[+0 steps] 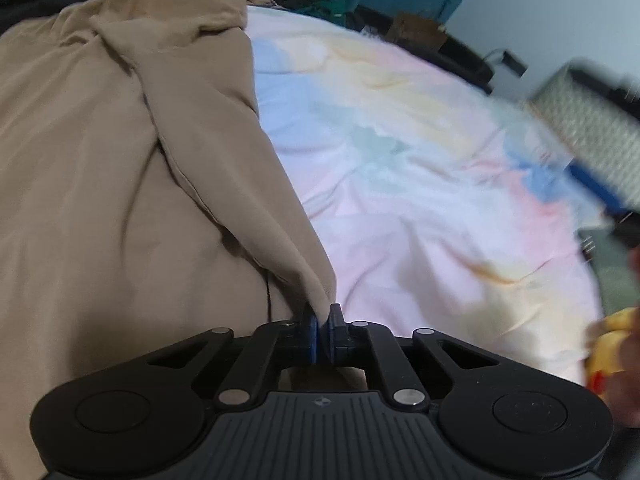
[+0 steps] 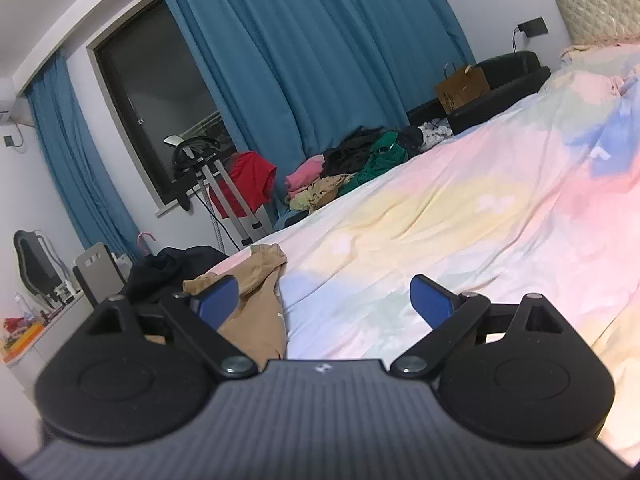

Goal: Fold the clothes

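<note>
The tan garment [image 1: 120, 184] lies on the bed [image 1: 400, 160], ahead and left of the left gripper [image 1: 323, 330], whose fingers [image 1: 310, 328] are clenched on its corner. Risk: a thin pinch may slip when pulled. The right gripper [image 2: 324, 300] is released; dragging could bunch the bedcover.

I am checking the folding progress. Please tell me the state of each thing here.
Tan garment: spread on the bed, unfolded, corner pinched.
Left gripper: shut on the garment's corner.
Right gripper: open, empty.
Bedcover: wrinkled.
Curtains: partly drawn.
Clothes pile: unfolded heap.
</note>
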The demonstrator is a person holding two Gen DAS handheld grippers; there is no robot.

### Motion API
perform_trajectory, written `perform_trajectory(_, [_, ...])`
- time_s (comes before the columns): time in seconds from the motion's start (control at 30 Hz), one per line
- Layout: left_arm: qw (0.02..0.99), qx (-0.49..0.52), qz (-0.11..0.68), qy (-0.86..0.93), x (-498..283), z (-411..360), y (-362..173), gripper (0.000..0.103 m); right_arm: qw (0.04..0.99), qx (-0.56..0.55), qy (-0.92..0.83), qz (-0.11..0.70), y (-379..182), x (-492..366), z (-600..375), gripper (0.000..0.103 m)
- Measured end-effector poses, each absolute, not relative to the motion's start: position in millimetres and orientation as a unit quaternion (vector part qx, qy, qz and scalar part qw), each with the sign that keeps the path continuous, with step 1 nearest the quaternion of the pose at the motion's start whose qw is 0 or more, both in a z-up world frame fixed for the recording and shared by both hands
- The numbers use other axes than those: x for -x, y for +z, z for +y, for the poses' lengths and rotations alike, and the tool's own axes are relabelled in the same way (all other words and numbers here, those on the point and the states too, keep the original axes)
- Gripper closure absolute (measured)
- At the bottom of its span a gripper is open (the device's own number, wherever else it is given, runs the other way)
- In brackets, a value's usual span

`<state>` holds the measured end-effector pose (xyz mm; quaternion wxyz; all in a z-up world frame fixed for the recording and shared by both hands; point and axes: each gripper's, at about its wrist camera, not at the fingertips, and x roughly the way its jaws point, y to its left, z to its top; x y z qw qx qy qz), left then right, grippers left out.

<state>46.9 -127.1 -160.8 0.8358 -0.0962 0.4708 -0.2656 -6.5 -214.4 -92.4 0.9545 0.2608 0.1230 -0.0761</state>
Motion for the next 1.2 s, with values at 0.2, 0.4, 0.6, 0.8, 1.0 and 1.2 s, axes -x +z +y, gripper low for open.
perform_trajectory(0.2, [0.793, 0.230, 0.486, -0.285, -53.4, -42.3, -133.8, 0.099, 0.952, -0.244, -0.075, 0.171, -99.1, -4.3, -207.0, 0.009])
perform_trajectory(0.4, [0.781, 0.271, 0.506, -0.246, -64.3, 23.5, -152.3, 0.098, 0.949, -0.228, -0.062, 0.210, -105.9, -16.5, -194.3, 0.009])
perform_trajectory(0.6, [0.740, 0.296, 0.547, -0.258, -62.0, 26.5, -196.0, 0.072, 0.951, -0.202, -0.058, 0.226, -107.5, -22.1, -182.7, 0.009])
perform_trajectory(0.8, [0.734, 0.264, 0.562, -0.276, -57.8, 14.4, -200.1, 0.081, 0.950, -0.187, -0.052, 0.245, -111.8, -30.8, -175.1, 0.009])
perform_trajectory(1.0, [0.768, 0.177, 0.550, -0.278, -35.5, 3.3, -176.1, 0.101, 0.953, -0.171, -0.047, 0.248, -112.0, -31.8, -167.2, 0.009])
perform_trajectory(1.2, [0.791, 0.090, 0.550, -0.254, -15.7, -9.4, -178.4, 0.100, 0.959, -0.168, -0.025, 0.229, -106.9, -28.5, -160.2, 0.009])
